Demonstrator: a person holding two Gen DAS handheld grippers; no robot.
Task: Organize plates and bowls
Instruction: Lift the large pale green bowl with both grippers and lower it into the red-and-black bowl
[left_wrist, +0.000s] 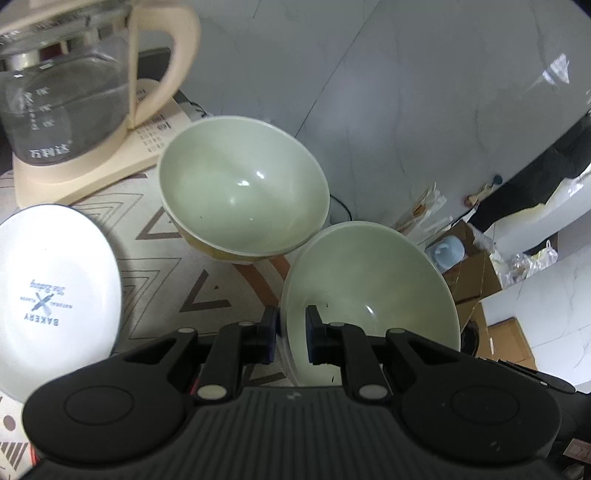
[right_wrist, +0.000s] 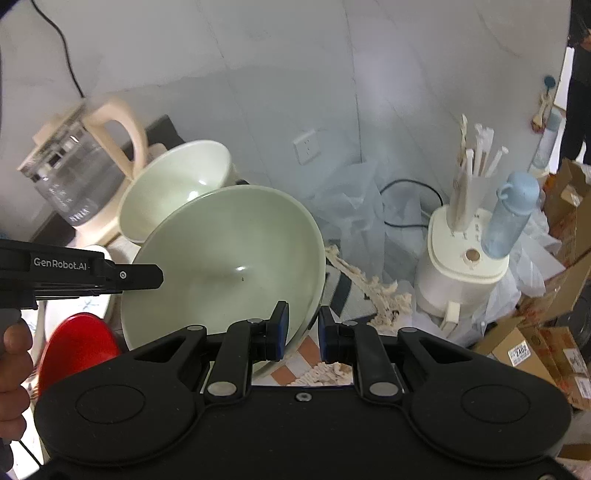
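Note:
A pale green bowl (left_wrist: 369, 295) is held between both grippers, tilted above the table. My left gripper (left_wrist: 291, 332) is shut on its near rim, one finger inside and one outside. My right gripper (right_wrist: 303, 328) is shut on the same bowl (right_wrist: 229, 266) at its right rim. The left gripper's body (right_wrist: 74, 273) shows at the left of the right wrist view. A second pale green bowl (left_wrist: 243, 184) with a yellow outside stands behind on the patterned cloth; it also shows in the right wrist view (right_wrist: 173, 184). A white "BAKERY" plate (left_wrist: 51, 291) lies at the left.
A glass kettle (left_wrist: 70, 85) on a cream base stands at the back left, close to the second bowl. A red dish (right_wrist: 77, 343) lies at the left. A white appliance (right_wrist: 461, 266) with a blue bottle (right_wrist: 513, 218) stands at the right. Cardboard boxes (right_wrist: 546, 343) lie beyond the table edge.

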